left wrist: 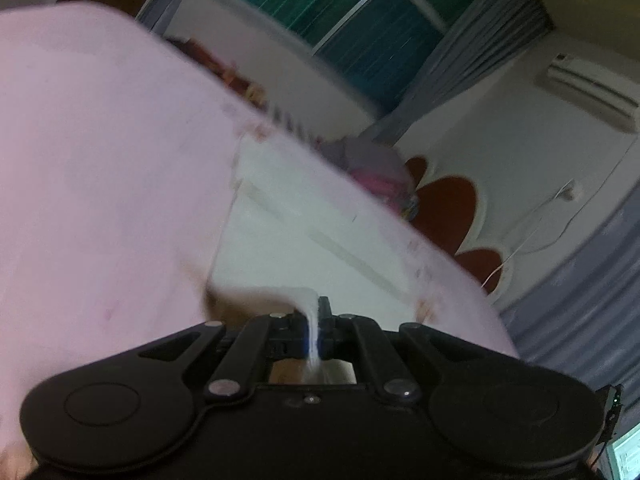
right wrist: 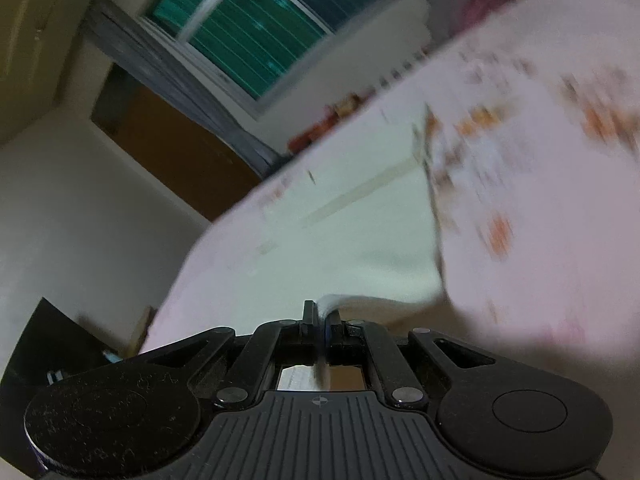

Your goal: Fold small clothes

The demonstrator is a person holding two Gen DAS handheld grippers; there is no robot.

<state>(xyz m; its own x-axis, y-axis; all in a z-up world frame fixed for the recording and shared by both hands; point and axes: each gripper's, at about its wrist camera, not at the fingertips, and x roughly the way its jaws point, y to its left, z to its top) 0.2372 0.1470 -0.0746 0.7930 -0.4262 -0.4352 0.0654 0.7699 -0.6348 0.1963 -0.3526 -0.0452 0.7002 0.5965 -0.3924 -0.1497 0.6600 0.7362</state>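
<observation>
The left claw (left wrist: pixel 316 316) is clamped on a bunched edge of the white garment (left wrist: pixel 304 216), the fabric pinched between its closed jaws and running back under them. Ahead of the claw the garment spreads flat on a pink sheet (left wrist: pixel 100 168), with a window (left wrist: pixel 360 16) beyond. The right claw (right wrist: pixel 320 320) likewise grips a fold of the garment (right wrist: pixel 360 240), its jaws closed on the cloth; the rest lies ahead and slightly right of it on the sheet (right wrist: pixel 540 208). Both views are blurred.
</observation>
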